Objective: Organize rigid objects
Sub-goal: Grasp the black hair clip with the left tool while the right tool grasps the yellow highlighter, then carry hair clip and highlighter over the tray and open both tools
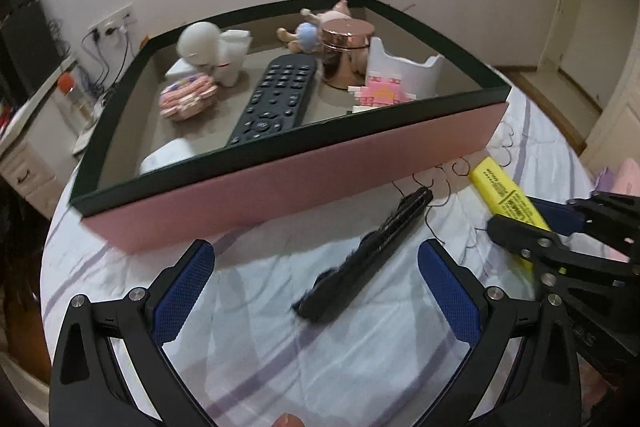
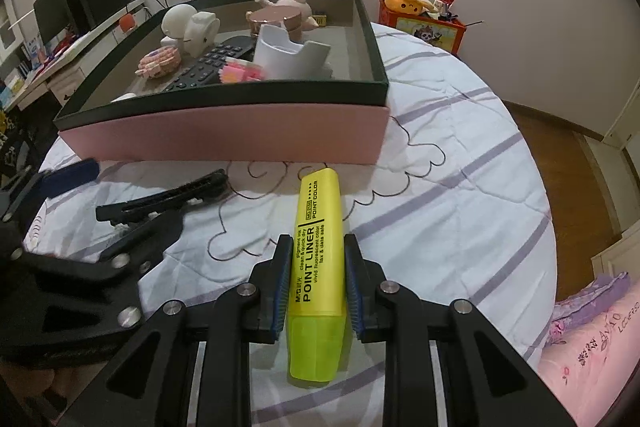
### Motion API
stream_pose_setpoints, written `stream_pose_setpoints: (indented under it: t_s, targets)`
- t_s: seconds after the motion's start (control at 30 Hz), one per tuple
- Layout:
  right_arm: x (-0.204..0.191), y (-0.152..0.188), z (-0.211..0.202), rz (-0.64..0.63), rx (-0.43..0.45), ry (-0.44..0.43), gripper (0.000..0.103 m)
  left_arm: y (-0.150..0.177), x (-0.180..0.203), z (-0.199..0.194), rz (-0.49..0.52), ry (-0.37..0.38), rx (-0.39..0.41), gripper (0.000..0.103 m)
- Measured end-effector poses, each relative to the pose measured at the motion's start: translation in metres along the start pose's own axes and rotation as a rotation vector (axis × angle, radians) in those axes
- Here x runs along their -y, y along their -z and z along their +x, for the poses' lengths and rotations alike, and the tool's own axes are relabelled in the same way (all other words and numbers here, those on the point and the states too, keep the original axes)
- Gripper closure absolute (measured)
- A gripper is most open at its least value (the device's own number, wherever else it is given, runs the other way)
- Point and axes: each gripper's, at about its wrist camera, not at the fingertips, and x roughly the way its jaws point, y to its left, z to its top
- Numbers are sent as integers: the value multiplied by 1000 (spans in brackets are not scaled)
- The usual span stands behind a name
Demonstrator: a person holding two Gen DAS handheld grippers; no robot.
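Right claw [image 2: 316, 287] clenched on highlighter [image 2: 318, 247], pads touching both sides. Left claw [image 1: 316, 291] spread wide, holding nothing, straddling black clip [image 1: 368, 255] beside box [image 1: 280, 183].

Highlighter [image 2: 318, 255]: smooth glossy yellow plastic. Box [image 2: 224, 135]: matt pink card, dark rim. Jar [image 1: 345, 51], box's 12 o'clock: mirror-bright copper metal. Remote [image 1: 276, 99]: matt black plastic. Bedsheet [image 2: 460, 211]: creased striped cloth. Fingers [image 1: 182, 291]: textured blue pads.
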Motion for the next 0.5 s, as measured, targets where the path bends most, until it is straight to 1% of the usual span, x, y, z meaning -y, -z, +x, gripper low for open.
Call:
stream_pose_setpoints:
  t_s: [0.07,0.1,0.17,0.2,0.23,0.3,0.4,0.43,0.47,0.5]
  targets:
    - [0,0,1,2,-2,-5,79,-2,2,11,12,10,-25,5]
    - [1,0,1,0,-2,-5,79,-2,2,16,9,33,-42,15]
    - [0,-1,2,-2,-3,-4,79,-3,1,13,0,57,-29,31]
    - [0,-2,3,-1,-3,-5,79,-3,1,12,0,64,-26,48]
    - [0,-2,3,1,-3,-6,79,-4,-1,10,-5,70,-24,61]
    - [0,-2,2,1,-2,-6,79,-3,-5,9,-23,88,-26,68]
    - [0,-2,1,-5,-1,-13,79,2,-15,3,-68,145,-26,75]
    - [-1,-1,1,-8,-2,-18,79,5,-17,0,-79,156,-24,82]
    - [-2,0,1,-9,-3,-22,79,7,-18,0,-88,167,-27,87]
    - [-2,0,0,-9,-3,-27,79,9,-19,-2,-101,174,-26,87]
